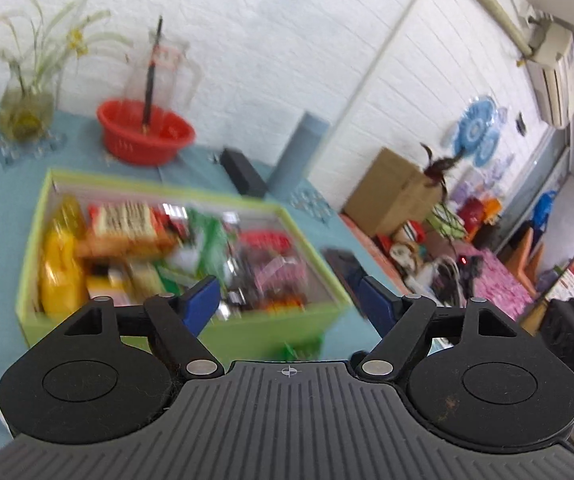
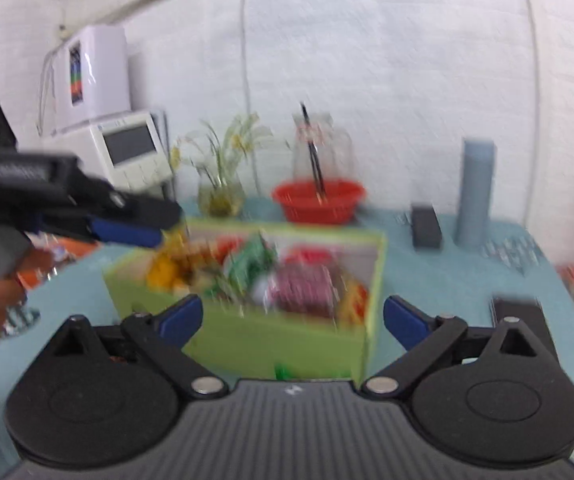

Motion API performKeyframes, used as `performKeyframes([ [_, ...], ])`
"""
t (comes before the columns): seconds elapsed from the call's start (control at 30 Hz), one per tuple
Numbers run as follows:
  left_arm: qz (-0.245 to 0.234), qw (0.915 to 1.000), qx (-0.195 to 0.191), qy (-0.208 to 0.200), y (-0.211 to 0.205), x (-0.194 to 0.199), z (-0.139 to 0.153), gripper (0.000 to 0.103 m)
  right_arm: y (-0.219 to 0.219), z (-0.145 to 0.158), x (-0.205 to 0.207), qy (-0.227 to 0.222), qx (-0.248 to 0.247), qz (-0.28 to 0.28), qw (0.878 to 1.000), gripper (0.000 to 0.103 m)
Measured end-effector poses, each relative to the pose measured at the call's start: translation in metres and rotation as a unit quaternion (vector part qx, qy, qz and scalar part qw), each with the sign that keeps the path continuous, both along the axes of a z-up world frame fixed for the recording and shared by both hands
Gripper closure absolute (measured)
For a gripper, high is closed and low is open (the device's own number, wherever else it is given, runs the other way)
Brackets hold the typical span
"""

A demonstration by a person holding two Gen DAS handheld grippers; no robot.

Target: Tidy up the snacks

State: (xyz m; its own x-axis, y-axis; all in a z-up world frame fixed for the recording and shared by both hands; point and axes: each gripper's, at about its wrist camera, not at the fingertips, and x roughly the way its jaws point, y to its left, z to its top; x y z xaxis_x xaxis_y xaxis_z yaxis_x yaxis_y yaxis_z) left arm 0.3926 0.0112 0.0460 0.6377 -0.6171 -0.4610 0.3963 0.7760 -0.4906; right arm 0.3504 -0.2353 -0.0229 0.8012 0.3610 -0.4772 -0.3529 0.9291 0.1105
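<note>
A light green box [image 1: 247, 330] full of mixed snack packets stands on the blue table; it also shows in the right wrist view [image 2: 271, 344]. Yellow packets [image 1: 61, 268], a red and orange pack [image 1: 127, 226] and pink packets [image 1: 275, 270] lie inside. My left gripper [image 1: 287, 300] is open and empty, above the box's near side. My right gripper [image 2: 291, 316] is open and empty, in front of the box's near wall. The left gripper also shows in the right wrist view [image 2: 135, 232], at the box's far left corner. Both views are blurred.
A red basket [image 1: 145, 132] with a clear jug and a glass vase of flowers [image 1: 27, 112] stand behind the box. A black block [image 1: 243, 172] and a grey cylinder [image 2: 475, 192] stand at the back right. A dark flat object [image 2: 519, 312] lies right of the box.
</note>
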Motion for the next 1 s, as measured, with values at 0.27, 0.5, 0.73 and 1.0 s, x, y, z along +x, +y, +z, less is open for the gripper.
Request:
performKeyframes([
  [0.27, -0.036, 0.9923, 0.03, 0.115, -0.057, 0.029, -0.058, 0.068, 0.011, -0.05, 0.022, 0.074, -0.004, 0.021, 0.997, 0.003],
  [0.5, -0.039, 0.9884, 0.053, 0.137, -0.08, 0.055, -0.076, 0.086, 0.02, -0.06, 0.048, 0.093, 0.002, 0.046, 0.995, 0.034],
  [0.73, -0.046, 0.9863, 0.038, 0.154, -0.071, 0.019, -0.078, 0.093, 0.023, -0.051, 0.005, 0.1, 0.024, 0.047, 0.994, 0.033],
  [1.0, -0.007, 0.9875, 0.011, 0.157, -0.037, -0.09, -0.066, 0.093, 0.052, -0.04, -0.099, 0.088, 0.051, 0.071, 0.992, 0.022],
])
